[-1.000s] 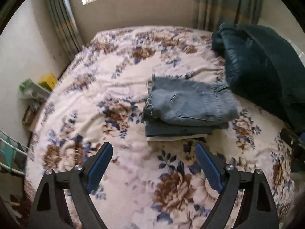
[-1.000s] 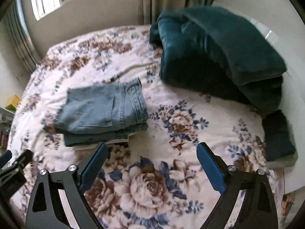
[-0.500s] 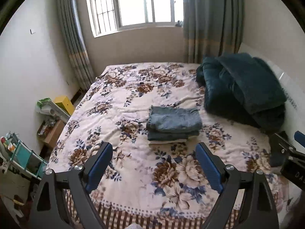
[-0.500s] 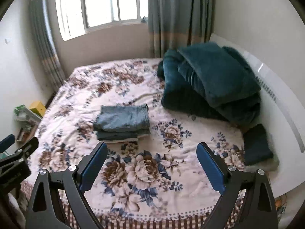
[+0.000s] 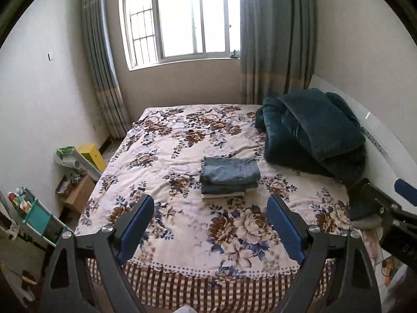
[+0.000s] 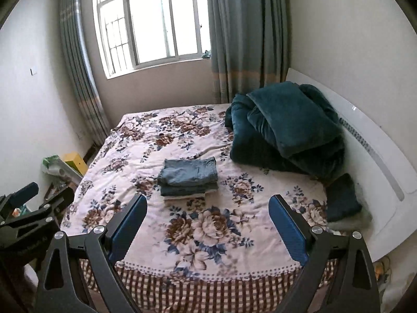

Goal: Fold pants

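Folded light-blue jeans (image 5: 229, 173) lie on top of a small stack of folded clothes in the middle of the floral bed (image 5: 182, 135). The stack also shows in the right wrist view (image 6: 189, 176). My left gripper (image 5: 211, 230) is open and empty, held back past the foot of the bed, far from the stack. My right gripper (image 6: 208, 228) is open and empty too, at about the same distance. The right gripper's side (image 5: 391, 208) shows at the right edge of the left wrist view.
A dark teal folded quilt (image 5: 315, 135) lies at the bed's right by the white headboard (image 6: 378, 156). A dark cushion (image 6: 341, 198) sits below it. Boxes and a small shelf (image 5: 34, 214) stand on the floor at the left. A window and curtains are behind.
Both grippers have pulled far back and up from the folded stack. The whole bed and the window have come into view. Both stay open and empty.
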{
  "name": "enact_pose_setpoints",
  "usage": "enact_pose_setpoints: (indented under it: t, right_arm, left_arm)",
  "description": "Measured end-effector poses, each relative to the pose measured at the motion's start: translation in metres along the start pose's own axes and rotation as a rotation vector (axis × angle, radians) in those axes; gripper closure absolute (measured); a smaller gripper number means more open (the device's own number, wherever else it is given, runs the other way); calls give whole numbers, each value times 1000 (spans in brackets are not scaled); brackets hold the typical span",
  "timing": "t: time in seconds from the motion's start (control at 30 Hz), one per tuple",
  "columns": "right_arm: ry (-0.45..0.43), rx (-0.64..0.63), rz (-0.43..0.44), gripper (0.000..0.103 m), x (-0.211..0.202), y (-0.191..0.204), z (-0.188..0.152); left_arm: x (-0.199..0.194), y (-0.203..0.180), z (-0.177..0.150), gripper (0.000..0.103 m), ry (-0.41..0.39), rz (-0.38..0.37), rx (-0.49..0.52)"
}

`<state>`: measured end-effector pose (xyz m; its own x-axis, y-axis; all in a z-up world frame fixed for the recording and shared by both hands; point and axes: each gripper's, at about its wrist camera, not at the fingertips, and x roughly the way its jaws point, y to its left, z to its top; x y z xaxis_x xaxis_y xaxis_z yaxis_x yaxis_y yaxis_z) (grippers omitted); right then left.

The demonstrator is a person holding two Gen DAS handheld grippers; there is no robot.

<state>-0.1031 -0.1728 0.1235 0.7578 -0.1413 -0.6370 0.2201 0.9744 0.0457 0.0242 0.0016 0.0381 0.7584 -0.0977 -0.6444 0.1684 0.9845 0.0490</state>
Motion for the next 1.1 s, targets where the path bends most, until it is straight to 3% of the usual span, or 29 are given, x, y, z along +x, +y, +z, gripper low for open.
enact_pose_setpoints:
  t: [0.17, 0.23, 0.77, 1.1]
  right_arm:
    - [-32, 4, -12, 7, -18, 7, 4]
    - [-47, 0, -26, 7, -15, 10, 8]
    - [15, -49, -56, 1, 102, 20, 32]
    - [35, -65, -48, 1, 134, 22, 36]
  left_arm:
    - [-1, -2, 4, 14, -21, 11, 14]
    - [7, -3, 8, 0, -14, 22, 19]
    - [79, -2, 12, 0, 47, 84, -14]
    - [101, 1, 15, 0, 84, 108, -41]
